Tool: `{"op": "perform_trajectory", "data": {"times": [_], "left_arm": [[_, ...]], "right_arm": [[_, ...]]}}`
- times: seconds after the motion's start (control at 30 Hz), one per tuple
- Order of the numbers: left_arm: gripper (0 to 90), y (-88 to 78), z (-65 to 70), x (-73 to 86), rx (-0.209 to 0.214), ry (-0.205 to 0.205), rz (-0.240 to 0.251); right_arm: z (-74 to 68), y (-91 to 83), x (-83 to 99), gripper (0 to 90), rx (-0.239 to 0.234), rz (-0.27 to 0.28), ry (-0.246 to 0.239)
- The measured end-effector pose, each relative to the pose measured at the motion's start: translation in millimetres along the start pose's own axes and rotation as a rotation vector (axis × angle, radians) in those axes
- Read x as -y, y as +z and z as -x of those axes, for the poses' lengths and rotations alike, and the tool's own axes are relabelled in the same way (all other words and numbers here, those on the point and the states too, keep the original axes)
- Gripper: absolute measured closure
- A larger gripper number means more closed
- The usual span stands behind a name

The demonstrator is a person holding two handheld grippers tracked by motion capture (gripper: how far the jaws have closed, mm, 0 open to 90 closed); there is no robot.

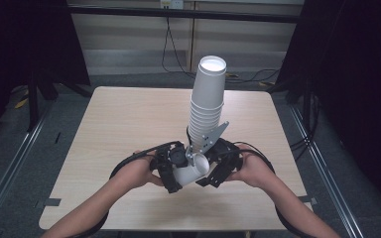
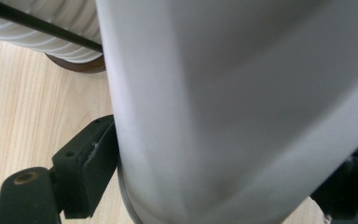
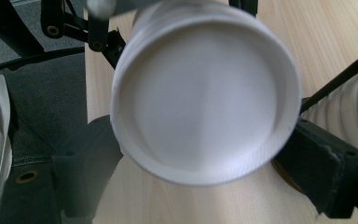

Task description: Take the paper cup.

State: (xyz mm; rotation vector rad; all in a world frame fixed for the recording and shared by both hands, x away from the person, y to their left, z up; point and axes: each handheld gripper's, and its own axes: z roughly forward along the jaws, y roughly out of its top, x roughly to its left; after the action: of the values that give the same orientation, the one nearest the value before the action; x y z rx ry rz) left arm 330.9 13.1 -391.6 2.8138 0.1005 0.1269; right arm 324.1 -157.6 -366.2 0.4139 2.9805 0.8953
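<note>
Near the front edge of the bench (image 1: 129, 119) a single white paper cup (image 1: 192, 171) lies on its side between the two grippers, just in front of the tall stack of cups (image 1: 207, 101) that stands mouth-down behind it. The left gripper (image 1: 171, 168) has its fingers (image 2: 86, 163) pressed against the cup's side wall, closed on it, with the cup body running right across the gap. The right gripper (image 1: 216, 168) comes from the other end: its fingers (image 3: 328, 172) sit either side of the cup's round base, which faces straight into the right gripper view. They look clamped on it, though the left finger is blurred there. No print, logo or lettering can be read on the cup or the stack.
</note>
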Motion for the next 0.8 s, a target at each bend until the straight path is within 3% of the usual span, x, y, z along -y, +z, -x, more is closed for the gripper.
{"op": "perform_trajectory", "data": {"times": [0.8], "left_arm": [[14.2,3.1,1.9,-7.4,0.008,0.028,0.009]], "right_arm": [[-0.6,2.8,-6.6,21.3,-0.013,0.024,0.007]]}}
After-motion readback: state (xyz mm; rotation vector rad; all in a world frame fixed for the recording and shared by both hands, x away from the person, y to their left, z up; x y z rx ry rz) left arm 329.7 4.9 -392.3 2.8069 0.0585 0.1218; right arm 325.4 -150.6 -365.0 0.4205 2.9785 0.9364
